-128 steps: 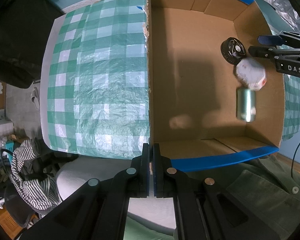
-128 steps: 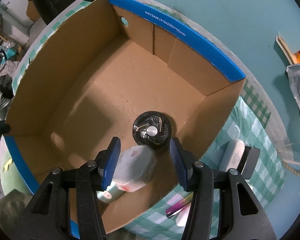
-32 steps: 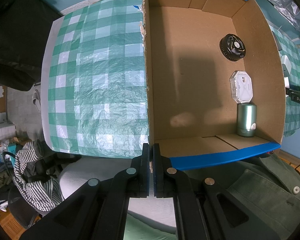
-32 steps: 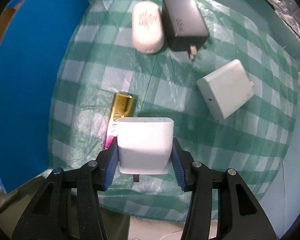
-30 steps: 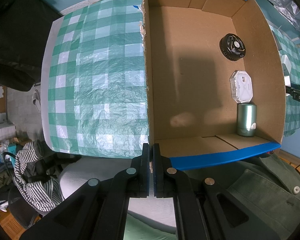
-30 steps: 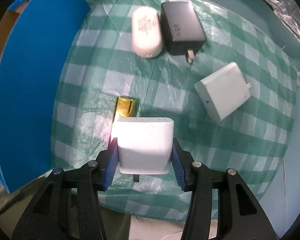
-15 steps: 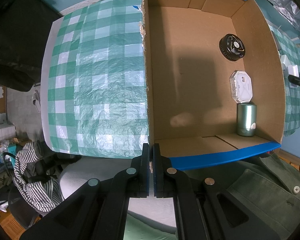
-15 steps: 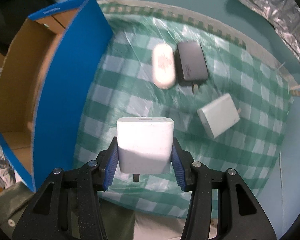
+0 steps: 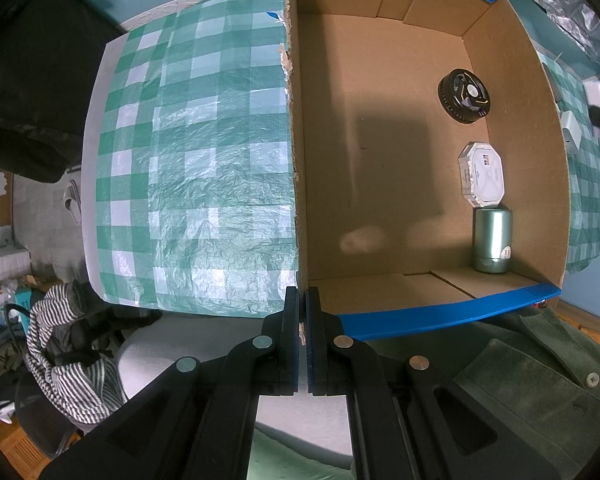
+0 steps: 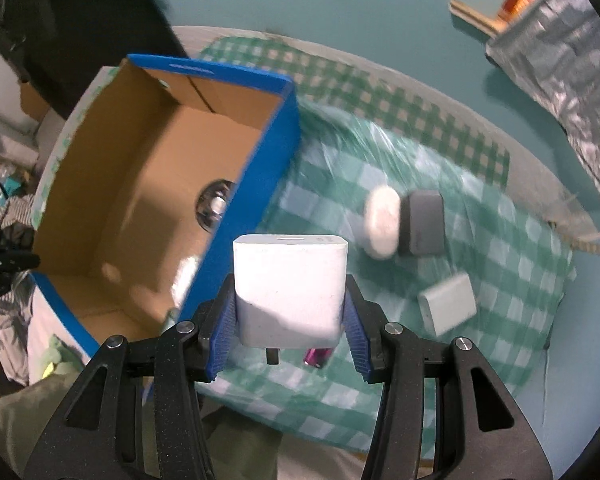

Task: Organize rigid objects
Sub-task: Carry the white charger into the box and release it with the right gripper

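My right gripper (image 10: pixel 288 308) is shut on a white charger cube (image 10: pixel 290 280) and holds it up in the air, to the right of the blue-rimmed cardboard box (image 10: pixel 256 168). My left gripper (image 9: pixel 303 312) is shut on the box's near left corner (image 9: pixel 300 292). Inside the box lie a black round fan (image 9: pixel 463 95), a white octagonal case (image 9: pixel 482 174) and a green can (image 9: pixel 493 240). The lifted charger also shows small in the left wrist view (image 9: pixel 596 94), beyond the box's right wall.
On the green checked cloth (image 10: pixel 480 248) right of the box lie a white oval case (image 10: pixel 382 222), a dark adapter (image 10: pixel 424 222), a white flat charger (image 10: pixel 446 303) and a pink-ended tube (image 10: pixel 318 357). Silver foil bag (image 10: pixel 572 64) lies far right.
My right gripper has lifted the white charger off the cloth and swung left toward the box, whose inside has come into view. My left gripper stays clamped on the box corner.
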`<state>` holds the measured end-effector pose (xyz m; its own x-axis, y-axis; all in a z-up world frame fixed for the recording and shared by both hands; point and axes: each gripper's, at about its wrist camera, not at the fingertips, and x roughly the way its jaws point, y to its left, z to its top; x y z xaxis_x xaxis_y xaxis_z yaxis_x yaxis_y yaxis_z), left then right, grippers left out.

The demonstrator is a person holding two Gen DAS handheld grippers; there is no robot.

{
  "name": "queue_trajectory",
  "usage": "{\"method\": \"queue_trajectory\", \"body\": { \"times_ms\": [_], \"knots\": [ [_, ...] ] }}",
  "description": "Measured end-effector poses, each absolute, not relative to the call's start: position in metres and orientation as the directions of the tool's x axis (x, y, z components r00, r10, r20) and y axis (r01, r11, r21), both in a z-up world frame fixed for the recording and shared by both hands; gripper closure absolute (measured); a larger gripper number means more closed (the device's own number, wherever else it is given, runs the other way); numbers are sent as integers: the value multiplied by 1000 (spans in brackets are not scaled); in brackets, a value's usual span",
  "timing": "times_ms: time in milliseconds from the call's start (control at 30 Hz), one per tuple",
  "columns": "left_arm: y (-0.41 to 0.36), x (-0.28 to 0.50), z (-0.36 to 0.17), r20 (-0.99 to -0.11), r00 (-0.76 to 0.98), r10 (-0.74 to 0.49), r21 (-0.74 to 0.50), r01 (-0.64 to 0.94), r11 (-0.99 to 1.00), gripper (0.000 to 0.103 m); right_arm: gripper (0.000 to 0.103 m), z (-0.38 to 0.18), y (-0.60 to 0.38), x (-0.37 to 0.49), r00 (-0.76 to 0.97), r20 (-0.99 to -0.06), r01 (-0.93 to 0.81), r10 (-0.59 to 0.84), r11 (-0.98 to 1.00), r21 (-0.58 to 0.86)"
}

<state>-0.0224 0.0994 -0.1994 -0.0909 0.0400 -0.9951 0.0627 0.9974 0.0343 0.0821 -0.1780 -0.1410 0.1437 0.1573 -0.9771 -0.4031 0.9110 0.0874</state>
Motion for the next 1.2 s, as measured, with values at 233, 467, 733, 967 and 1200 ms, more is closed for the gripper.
{"method": "queue_trajectory", "body": {
  "times_ms": [233,467,733,967,1200],
  "knots": [
    [99,-22,-199,-995,-91,39,34,62,998,100,54,-129,-147,88,158,-971,-454,179,886,90],
    [100,-21,-199,-995,-91,38,33,61,998,100,54,-132,-113,90,145,-969,-497,200,862,104],
    [99,-21,-200,-995,-92,39,33,62,998,100,54,-144,-87,93,127,-974,-537,185,839,90],
    [97,-19,-200,-995,-93,39,33,61,998,100,54,-157,-80,98,104,-980,-549,168,831,84],
    [97,-20,-200,-995,-94,39,33,62,998,100,54,-176,-80,103,54,-985,-528,166,842,113]
  ]
}}
